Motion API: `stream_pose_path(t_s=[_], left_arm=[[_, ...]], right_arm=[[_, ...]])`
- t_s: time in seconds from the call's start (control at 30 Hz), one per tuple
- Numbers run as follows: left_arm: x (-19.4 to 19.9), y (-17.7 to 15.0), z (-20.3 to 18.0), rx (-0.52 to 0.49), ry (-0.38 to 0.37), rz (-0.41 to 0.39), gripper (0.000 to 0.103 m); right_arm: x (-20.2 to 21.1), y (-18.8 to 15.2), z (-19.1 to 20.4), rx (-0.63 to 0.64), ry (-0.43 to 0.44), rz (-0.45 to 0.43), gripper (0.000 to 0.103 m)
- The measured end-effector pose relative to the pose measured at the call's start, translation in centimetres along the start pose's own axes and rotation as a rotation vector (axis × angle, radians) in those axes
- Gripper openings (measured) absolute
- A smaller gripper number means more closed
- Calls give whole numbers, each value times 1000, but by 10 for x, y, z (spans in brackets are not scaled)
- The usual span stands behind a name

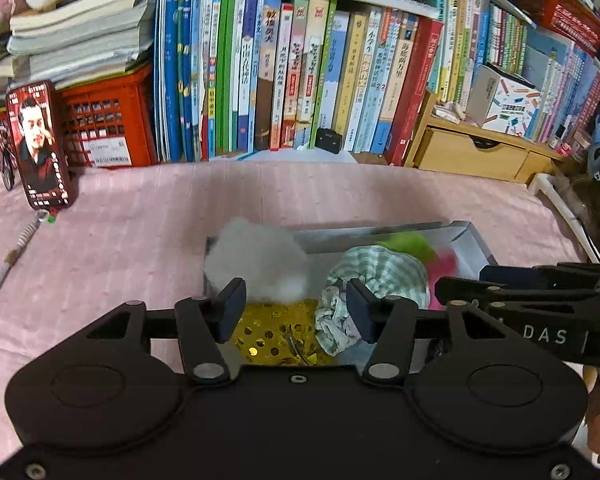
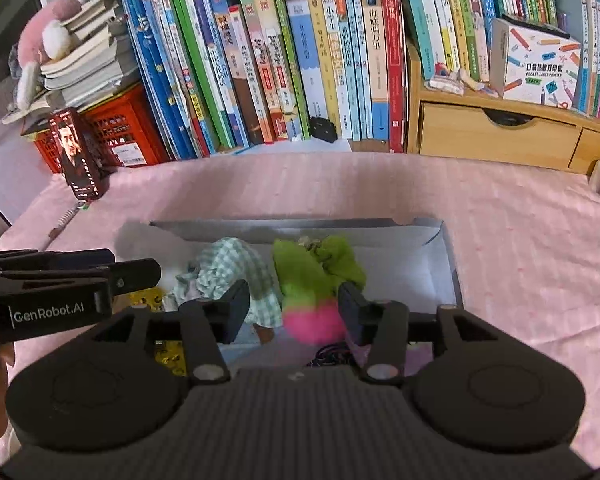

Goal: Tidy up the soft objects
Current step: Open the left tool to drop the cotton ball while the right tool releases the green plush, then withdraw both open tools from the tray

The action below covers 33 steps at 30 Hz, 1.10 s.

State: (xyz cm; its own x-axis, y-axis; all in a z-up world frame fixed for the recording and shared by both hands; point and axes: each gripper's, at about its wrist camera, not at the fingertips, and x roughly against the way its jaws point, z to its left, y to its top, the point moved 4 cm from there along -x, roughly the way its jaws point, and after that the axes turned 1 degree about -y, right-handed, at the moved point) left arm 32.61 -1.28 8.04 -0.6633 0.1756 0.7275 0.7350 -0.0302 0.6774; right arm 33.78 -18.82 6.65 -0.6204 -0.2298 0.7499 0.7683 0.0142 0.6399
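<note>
A shallow grey box [image 1: 471,237] [image 2: 440,256] lies on the pink bedspread and holds soft things. In the left wrist view a white fluffy ball [image 1: 260,260], a gold sequin piece [image 1: 272,332] and a green-checked cloth [image 1: 376,280] lie in it. My left gripper [image 1: 296,308] is open just above them, holding nothing. In the right wrist view the checked cloth [image 2: 228,268] lies left of a green and pink plush [image 2: 312,280]. My right gripper [image 2: 294,308] is open around the plush's pink end, jaws apart from it.
A wall of upright books [image 1: 300,72] stands behind the bed. A red crate [image 1: 104,124] and a phone [image 1: 40,144] are at the back left. A wooden drawer unit [image 2: 500,136] is at the back right. A cable [image 1: 4,272] lies on the left.
</note>
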Motion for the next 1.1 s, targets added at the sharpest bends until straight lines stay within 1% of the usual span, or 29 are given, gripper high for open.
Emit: stream_pose_path(t_s=[0.13,0.27,0.47,0.63,0.77,0.87,0.97,1.1], left_arm=[[15,-2,-5,-28,4,-31,61],[35,-7,-11,-47,-16,-61,66],[72,-21,-26,-85,-66,-123,73],[105,-38,-41,-122,-114,-170,77],[130,-61,-56,-169,-145,-205,77],[148,-83,-67,-220,-169,-226,79],[162,-109,-75,-275,-178,-224,80],[174,-142,-84,-301,-209,-204,80]], right_arm=[[13,0,1,2,13,-21,66],[30,-4,3,14,30,-49,67],[65,-12,1,25,70,-103,69],[101,-22,-8,39,93,-157,71],[129,-32,-22,28,91,-190,72],[147,-41,-35,17,76,-203,73],[159,-52,-48,4,54,-201,76],[167,-69,-64,-13,29,-186,77]])
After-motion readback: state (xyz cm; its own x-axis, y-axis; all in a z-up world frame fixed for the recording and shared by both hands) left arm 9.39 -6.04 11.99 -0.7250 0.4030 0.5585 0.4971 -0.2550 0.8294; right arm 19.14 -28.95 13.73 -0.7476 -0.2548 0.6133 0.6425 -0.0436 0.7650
